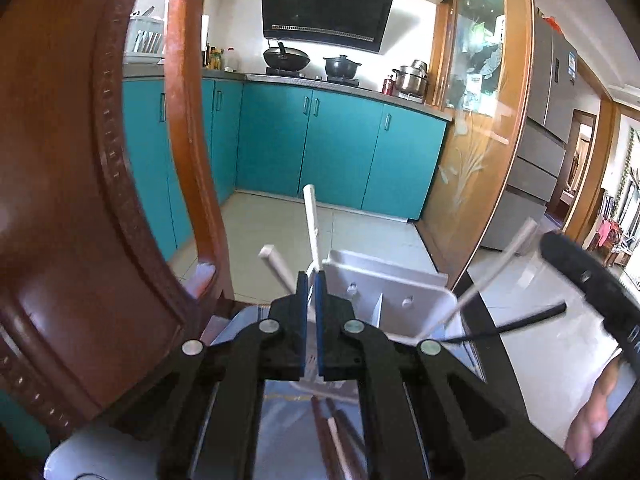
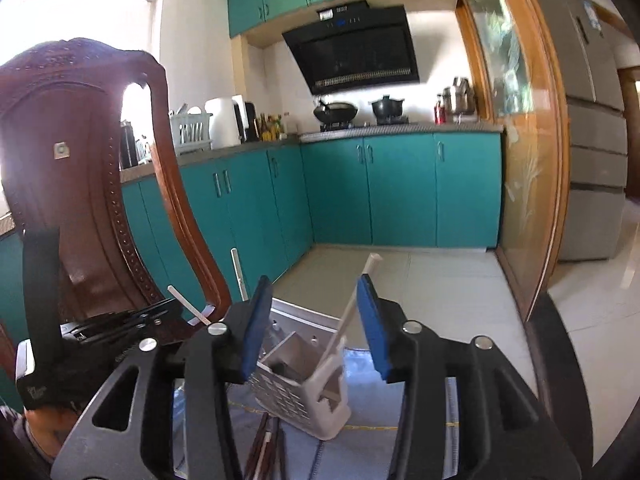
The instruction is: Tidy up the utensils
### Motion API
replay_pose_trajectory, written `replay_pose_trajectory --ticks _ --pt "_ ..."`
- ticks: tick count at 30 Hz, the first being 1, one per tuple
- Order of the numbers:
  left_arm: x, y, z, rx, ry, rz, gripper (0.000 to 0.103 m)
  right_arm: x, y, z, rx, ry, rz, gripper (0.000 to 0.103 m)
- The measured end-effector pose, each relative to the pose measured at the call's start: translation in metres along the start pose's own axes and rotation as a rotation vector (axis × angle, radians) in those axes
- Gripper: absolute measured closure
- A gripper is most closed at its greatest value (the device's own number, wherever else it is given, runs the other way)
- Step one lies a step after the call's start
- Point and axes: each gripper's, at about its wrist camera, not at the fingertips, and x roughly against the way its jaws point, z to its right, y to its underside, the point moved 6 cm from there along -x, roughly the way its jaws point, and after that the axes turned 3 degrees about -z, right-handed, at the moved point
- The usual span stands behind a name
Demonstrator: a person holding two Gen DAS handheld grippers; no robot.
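Right wrist view: I see my right tool (image 2: 316,328) with its blue pads standing apart; a white chopstick (image 2: 352,300) rises between them from the white utensil caddy (image 2: 316,396), and neither pad presses on it.
Left wrist view: my left tool (image 1: 311,300) has its pads drawn together; a white stick (image 1: 312,224) rises right at the tips, but I cannot tell whether it is pinched or only stands behind them.
Step in hand: I judge this as dropping sticks into the caddy, the right one just let go, the left one on its way in or already seated.
Task's things: the caddy stands on the bench (image 2: 400,440) under a clear cover, near its far edge; more brown and white chopsticks (image 2: 264,444) lie loose on the bench just in front of it.
Next move: probably back the right tool off without knocking the leaning stick, then go down for a loose chopstick; that calls for a low, flat approach and a thin pinch.
Edges: the caddy is light and tilted in the right view, so a nudge could tip it toward the bench edge.
Open room: a carved wooden chair (image 1: 80,200) crowds the left side closely; to the right, open floor past the bench's dark rim.
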Motion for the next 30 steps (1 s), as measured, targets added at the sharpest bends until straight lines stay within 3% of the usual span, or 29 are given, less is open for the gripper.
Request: replay_pose_trajectory --ticks 3,5,6,11,15,20,30 --pt "0.009 0.012 -0.007 -0.018 -0.016 -0.005 0.095 0.018 0.015 0.015 -0.012 0.01 0.017 0.05" --pt "0.014 0.021 -0.013 -0.028 -0.037 -0.013 0.083 0.023 0.033 0.029 -0.044 0.032 -0.015 0.049" --pt "0.016 0.028 -0.016 -0.029 -0.047 -0.021 0.083 0.022 0.041 0.034 -0.063 0.038 -0.042 0.048" --pt "0.021 0.054 -0.031 -0.055 -0.115 -0.072 0.083 -0.004 0.128 0.064 -0.21 0.073 -0.386 0.047" --pt "0.025 0.065 -0.038 -0.074 -0.146 -0.087 0.08 -0.02 0.174 0.048 -0.144 0.099 -0.563 0.047" --pt "0.023 0.071 -0.042 -0.064 -0.153 -0.122 0.074 -0.032 0.196 0.016 0.01 0.101 -0.626 0.048" --pt "0.021 0.086 -0.053 -0.064 -0.184 -0.165 0.07 -0.059 0.226 -0.032 0.104 0.032 -0.71 0.047"
